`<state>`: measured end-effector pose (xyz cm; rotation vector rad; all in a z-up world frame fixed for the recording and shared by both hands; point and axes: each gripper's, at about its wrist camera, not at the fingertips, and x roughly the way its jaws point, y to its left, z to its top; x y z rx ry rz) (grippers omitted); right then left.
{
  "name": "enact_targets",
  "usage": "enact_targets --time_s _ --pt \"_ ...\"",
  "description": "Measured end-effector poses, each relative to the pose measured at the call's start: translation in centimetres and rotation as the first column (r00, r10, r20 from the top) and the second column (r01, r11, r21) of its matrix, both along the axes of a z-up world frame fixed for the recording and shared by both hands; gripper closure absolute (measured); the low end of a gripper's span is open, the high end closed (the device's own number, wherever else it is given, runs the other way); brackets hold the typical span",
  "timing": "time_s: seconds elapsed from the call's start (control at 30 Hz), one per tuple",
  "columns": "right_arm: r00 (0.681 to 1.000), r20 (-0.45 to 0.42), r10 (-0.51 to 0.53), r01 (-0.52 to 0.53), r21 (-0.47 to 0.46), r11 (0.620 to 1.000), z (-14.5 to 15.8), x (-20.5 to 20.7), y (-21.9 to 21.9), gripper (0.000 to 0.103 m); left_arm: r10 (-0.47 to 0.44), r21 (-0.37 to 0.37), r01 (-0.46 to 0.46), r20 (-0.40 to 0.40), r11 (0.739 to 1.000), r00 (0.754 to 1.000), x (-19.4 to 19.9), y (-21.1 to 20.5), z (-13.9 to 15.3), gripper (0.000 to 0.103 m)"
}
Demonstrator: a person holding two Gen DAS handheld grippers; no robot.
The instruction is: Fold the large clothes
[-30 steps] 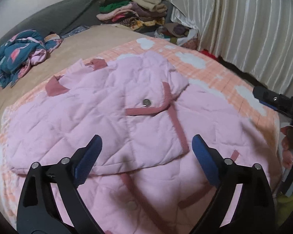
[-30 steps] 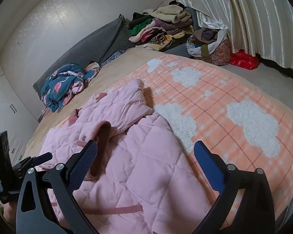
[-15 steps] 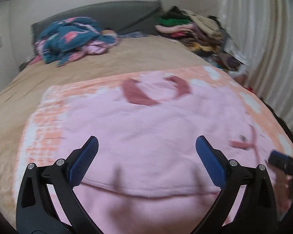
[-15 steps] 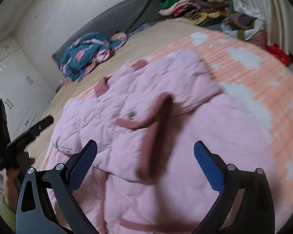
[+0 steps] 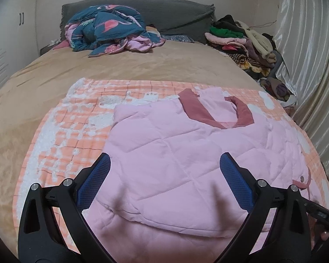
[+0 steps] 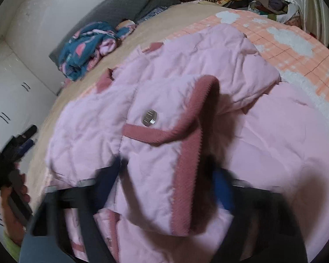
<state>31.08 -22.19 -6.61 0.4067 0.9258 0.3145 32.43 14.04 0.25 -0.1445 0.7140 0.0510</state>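
Observation:
A pink quilted jacket with dark pink trim lies partly folded on an orange and white blanket on the bed. My left gripper is open and empty, hovering just above the folded edge on the jacket's left side. My right gripper is blurred by motion, with its jaws apart on either side of the jacket's trimmed front flap, near a metal snap. The left gripper also shows at the left edge of the right wrist view.
A tan sheet covers the bed. A blue flamingo-print quilt is bunched by the grey headboard. A pile of clothes sits at the far right beside the pale curtain. White cupboards stand on the left.
The left gripper has swung left and now faces the headboard over the jacket's left side. The right gripper has dropped down and in onto the trimmed front flap.

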Motion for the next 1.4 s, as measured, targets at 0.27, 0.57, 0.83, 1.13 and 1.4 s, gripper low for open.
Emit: enact_targets --time_s 0.27,0.57,0.83,1.13,1.4 --pt "0.944 0.309 0.115 -0.065 -0.168 0.984 8.1 -0.4 1.6 0.096 0.001 -0.021 -0.001 0.004 1.000 1.000 0.4 0.7 -0.3 0.010" --pt "0.875 0.444 0.196 -0.048 -0.322 0.946 13.3 2.1 1.6 0.096 -0.063 0.005 0.063 0.011 0.998 0.998 0.7 -1.4 -0.7 0.010" --pt "0.918 0.355 0.176 -0.012 -0.419 0.908 8.9 5.4 1.4 0.096 -0.130 0.025 0.130 -0.013 0.991 0.991 1.3 -3.5 -2.1 0.010" --pt "0.960 0.247 0.133 -0.021 -0.412 0.911 6.0 5.4 1.0 0.073 -0.167 -0.024 0.166 -0.086 0.986 0.982 2.1 -4.4 -4.2 0.010" --pt "0.940 0.325 0.109 0.042 -0.425 0.904 8.6 3.4 0.9 0.040 -0.155 -0.022 0.153 -0.134 0.988 0.979 2.6 -4.2 -6.2 0.010"
